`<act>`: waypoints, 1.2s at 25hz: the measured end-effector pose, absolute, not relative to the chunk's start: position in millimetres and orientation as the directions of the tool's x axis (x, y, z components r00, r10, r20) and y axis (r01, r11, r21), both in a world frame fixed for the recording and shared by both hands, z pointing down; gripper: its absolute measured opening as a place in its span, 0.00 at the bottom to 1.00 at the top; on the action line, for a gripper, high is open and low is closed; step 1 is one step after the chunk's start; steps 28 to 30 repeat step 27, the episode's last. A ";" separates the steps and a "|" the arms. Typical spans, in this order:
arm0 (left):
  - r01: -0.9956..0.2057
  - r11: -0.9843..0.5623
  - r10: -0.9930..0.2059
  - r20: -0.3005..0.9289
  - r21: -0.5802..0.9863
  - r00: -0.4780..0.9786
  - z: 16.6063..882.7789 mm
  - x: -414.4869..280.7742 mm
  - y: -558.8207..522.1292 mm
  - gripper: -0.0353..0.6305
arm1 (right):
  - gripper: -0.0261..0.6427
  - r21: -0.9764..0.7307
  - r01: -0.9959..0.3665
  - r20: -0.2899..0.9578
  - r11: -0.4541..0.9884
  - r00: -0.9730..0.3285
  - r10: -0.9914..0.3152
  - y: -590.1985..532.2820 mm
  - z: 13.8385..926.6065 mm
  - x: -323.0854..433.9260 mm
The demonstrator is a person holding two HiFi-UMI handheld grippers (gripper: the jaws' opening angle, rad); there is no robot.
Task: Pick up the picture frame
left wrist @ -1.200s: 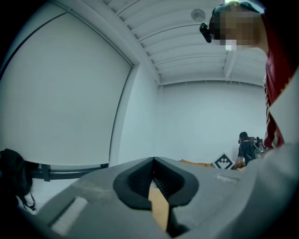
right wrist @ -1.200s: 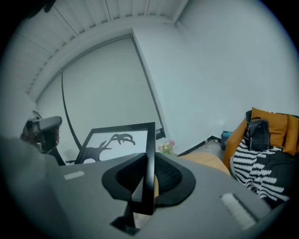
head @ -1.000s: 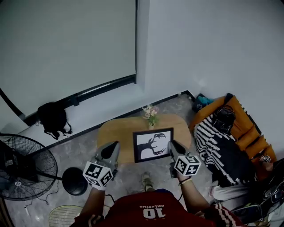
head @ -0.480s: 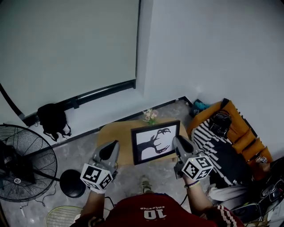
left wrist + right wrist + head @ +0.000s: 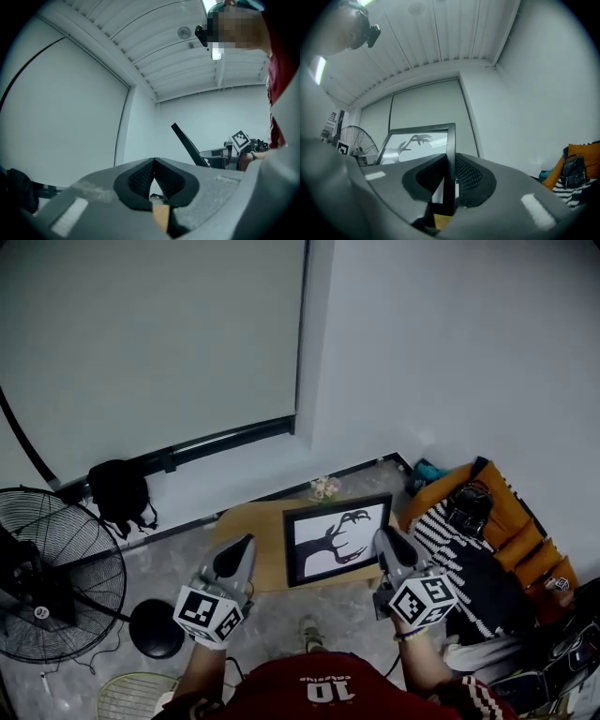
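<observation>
The black picture frame (image 5: pixel 337 540) with a dark antler-like silhouette on white hangs tilted above the wooden table (image 5: pixel 251 526). My right gripper (image 5: pixel 384 538) is shut on its right edge. In the right gripper view that edge (image 5: pixel 450 140) stands upright between the jaws of my right gripper (image 5: pixel 451 158), with the picture spreading to the left. My left gripper (image 5: pixel 238 547) floats left of the frame, apart from it. Its tips meet with nothing between them in the left gripper view (image 5: pixel 153 160), where the frame (image 5: pixel 187 143) appears edge-on to the right.
A small vase of flowers (image 5: pixel 325 487) stands at the table's far edge. A standing fan (image 5: pixel 56 568) and a black bag (image 5: pixel 120 493) are on the left. A sofa with orange cushions (image 5: pixel 511 521) and a striped blanket (image 5: pixel 459 554) is on the right.
The frame has come up off the table in my right gripper and now tilts more upright. My left gripper has also risen a little.
</observation>
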State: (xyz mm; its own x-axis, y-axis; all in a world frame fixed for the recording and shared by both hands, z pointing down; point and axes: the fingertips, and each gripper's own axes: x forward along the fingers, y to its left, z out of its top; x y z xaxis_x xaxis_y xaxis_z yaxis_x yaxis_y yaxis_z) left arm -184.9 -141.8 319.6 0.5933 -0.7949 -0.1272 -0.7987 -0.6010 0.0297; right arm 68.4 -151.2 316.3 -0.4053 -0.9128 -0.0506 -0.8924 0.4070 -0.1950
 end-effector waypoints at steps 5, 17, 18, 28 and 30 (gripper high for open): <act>-0.797 -0.604 -0.792 -0.130 0.025 0.596 317.4 -183.9 -142.3 0.06 | 0.13 -0.184 -0.903 -0.041 0.389 -0.388 -0.921 -151.5 316.4 69.9; -0.792 -0.610 -0.789 -0.120 0.035 0.602 317.4 -185.3 -139.8 0.06 | 0.13 -0.199 -0.903 -0.033 0.382 -0.383 -0.923 -147.0 313.5 68.2; -0.792 -0.610 -0.789 -0.119 0.037 0.602 317.6 -185.3 -139.5 0.06 | 0.13 -0.197 -0.903 -0.034 0.381 -0.383 -0.923 -146.8 313.1 68.2; -0.794 -0.606 -0.792 -0.121 0.041 0.599 314.5 -185.8 -137.0 0.06 | 0.13 -0.188 -0.904 -0.020 0.384 -0.388 -0.922 -146.7 309.1 68.9; -0.794 -0.606 -0.792 -0.121 0.041 0.599 314.5 -185.8 -137.0 0.06 | 0.13 -0.188 -0.904 -0.020 0.384 -0.388 -0.922 -146.7 309.1 68.9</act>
